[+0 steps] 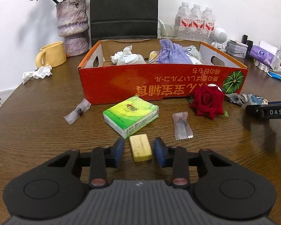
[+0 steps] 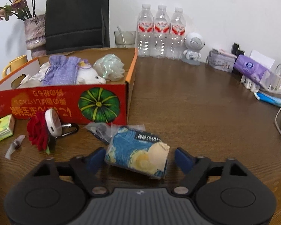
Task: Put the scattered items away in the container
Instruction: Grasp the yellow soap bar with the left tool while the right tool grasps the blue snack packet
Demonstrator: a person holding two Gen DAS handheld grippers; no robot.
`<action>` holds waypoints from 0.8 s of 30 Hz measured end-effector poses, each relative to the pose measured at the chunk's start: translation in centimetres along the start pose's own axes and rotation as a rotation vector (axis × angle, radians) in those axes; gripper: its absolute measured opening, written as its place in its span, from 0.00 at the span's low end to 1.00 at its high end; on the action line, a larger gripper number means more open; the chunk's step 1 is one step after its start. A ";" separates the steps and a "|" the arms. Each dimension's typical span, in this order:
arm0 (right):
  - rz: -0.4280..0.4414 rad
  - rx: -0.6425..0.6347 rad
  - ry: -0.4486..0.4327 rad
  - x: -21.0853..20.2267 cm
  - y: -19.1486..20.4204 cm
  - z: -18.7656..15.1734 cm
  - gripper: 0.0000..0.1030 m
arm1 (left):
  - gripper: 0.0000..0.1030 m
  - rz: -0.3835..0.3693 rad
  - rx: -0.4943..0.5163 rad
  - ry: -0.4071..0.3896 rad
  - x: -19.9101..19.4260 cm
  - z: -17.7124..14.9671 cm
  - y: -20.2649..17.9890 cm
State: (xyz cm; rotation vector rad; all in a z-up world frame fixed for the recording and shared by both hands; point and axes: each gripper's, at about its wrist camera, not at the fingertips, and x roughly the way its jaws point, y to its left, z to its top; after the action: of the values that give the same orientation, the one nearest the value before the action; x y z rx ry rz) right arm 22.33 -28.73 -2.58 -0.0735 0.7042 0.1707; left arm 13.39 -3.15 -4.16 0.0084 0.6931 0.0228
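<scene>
The left gripper [image 1: 139, 151] brackets a yellow block [image 1: 140, 147], pads not touching. The right gripper [image 2: 140, 161], spread, flanks a blue packet [image 2: 138, 154] on the worktop [image 2: 196, 112].

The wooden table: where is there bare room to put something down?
Bare wood lies right of the red cardboard box, before the three clear water bottles. Crowded along the box front: green tissue pack, red rose.

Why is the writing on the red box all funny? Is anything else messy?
The red cardboard box has its printed writing upside down from here. A crumpled white tissue lies loose by the yellow mug, and a red rose head with no visible stem lies on the brown wooden table.
</scene>
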 end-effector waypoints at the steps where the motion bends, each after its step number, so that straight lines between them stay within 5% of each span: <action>1: 0.017 0.011 0.000 0.0 -0.2 0.0 0.67 | 0.33 -0.001 0.002 -0.002 0.0 0.0 0.0; 8: 0.041 0.026 -0.030 -0.4 -0.5 -0.4 0.54 | 0.31 -0.005 0.006 -0.011 -0.1 -0.2 0.0; 12: 0.044 0.019 -0.042 -0.9 -0.3 -0.7 0.46 | 0.22 -0.012 0.014 -0.017 -0.3 -0.3 -0.1; 19: 0.075 0.007 -0.059 -2.2 0.1 -1.4 0.20 | 0.21 -0.013 0.009 -0.029 -1.2 -0.9 0.0; 20: 0.076 0.002 -0.066 -2.5 0.2 -1.5 0.06 | 0.21 -0.014 0.007 -0.029 -1.4 -1.0 0.1; 24: 0.080 -0.004 -0.106 -3.9 0.4 -1.8 0.07 | 0.21 -0.018 -0.007 -0.044 -2.3 -1.1 0.6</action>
State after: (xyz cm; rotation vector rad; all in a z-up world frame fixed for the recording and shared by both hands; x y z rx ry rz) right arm 18.23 -29.09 -1.44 -0.0403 0.6017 0.2508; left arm 10.96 -2.62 -3.53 -0.0038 0.6491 0.0078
